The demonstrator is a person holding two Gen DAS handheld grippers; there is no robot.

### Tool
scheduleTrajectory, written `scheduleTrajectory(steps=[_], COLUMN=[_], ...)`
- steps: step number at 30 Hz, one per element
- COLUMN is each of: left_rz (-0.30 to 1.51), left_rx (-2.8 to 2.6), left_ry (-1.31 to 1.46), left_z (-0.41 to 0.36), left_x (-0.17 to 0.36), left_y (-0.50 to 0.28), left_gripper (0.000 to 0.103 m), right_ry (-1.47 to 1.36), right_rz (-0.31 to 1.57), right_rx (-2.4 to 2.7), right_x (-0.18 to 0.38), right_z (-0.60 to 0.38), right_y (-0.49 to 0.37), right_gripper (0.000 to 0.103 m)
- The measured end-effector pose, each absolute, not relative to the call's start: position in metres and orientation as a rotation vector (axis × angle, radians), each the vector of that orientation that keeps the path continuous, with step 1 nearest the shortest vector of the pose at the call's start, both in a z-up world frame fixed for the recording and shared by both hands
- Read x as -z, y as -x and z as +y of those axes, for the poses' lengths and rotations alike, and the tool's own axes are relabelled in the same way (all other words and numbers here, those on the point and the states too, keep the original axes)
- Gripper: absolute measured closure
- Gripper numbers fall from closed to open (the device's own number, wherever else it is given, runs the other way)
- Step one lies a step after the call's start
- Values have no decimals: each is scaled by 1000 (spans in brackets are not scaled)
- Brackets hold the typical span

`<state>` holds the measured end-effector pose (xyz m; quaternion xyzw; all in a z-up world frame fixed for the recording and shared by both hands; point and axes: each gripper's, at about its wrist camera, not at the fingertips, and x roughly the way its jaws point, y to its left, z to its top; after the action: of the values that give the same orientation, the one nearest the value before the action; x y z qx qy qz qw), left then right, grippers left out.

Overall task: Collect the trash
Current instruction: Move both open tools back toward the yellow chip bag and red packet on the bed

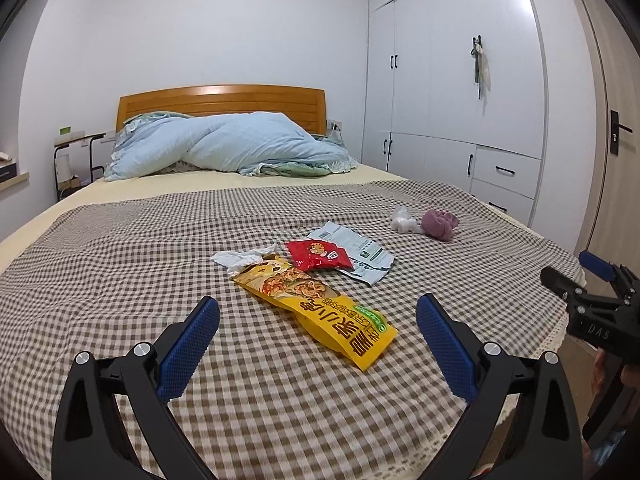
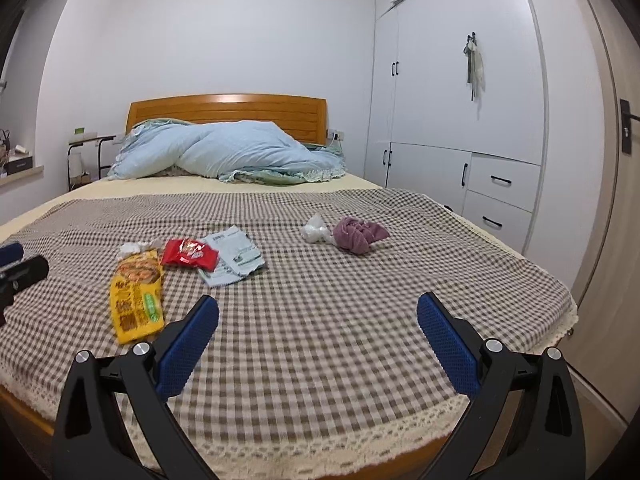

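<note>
- Yellow snack bag (image 1: 320, 304) is the biggest bit of trash, and it is my landmark. It lies flat on the checked bed cover (image 1: 120, 264), near the foot of the bed.
- Left gripper (image 1: 318, 332) is open wide and holds nothing. The yellow snack bag's near end sits between its two blue fingers (image 1: 192, 344), but I think nothing touches it yet.
- Right gripper (image 2: 318, 332) is open wide too, and empty. It hangs over bare cover, well to the right of the yellow snack bag.
- Just behind the yellow snack bag lies a crumpled white tissue (image 1: 244, 258). A shiny red wrapper (image 1: 318, 254) sits just beside the bag's far end, on top of a pale torn packet (image 1: 364, 252).
- Far off to the right of the yellow snack bag are a small white plastic wad (image 1: 404, 220) and a purple cloth bundle (image 1: 440, 224), which touch each other.
- What could go wrong: the yellow snack bag is flat and slippery, so the fingers may slide off it or pinch the soft cover instead.
- The tissue is light and may tear or drop.
- The purple bundle looks like cloth, maybe not trash, so grabbing it could be a mistake.
- I see no trash bin in either view, so where the trash should go is not clear.
</note>
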<state>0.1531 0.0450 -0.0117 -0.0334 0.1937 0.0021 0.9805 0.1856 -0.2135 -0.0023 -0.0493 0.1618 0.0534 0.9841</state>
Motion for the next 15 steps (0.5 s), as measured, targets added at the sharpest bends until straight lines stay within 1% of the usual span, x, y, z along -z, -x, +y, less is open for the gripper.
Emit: scheduleTrajectory(steps=[15], left_rz=[460], left_rx=[-28], left_ry=[127], left_z=[66], left_x=[17], left_y=[-218], left_gripper=[8], right_ry=[127], right_rz=[317], right_rx=[-37], right_x=[2], right_z=[-208], right_y=[-252], right_gripper=[8])
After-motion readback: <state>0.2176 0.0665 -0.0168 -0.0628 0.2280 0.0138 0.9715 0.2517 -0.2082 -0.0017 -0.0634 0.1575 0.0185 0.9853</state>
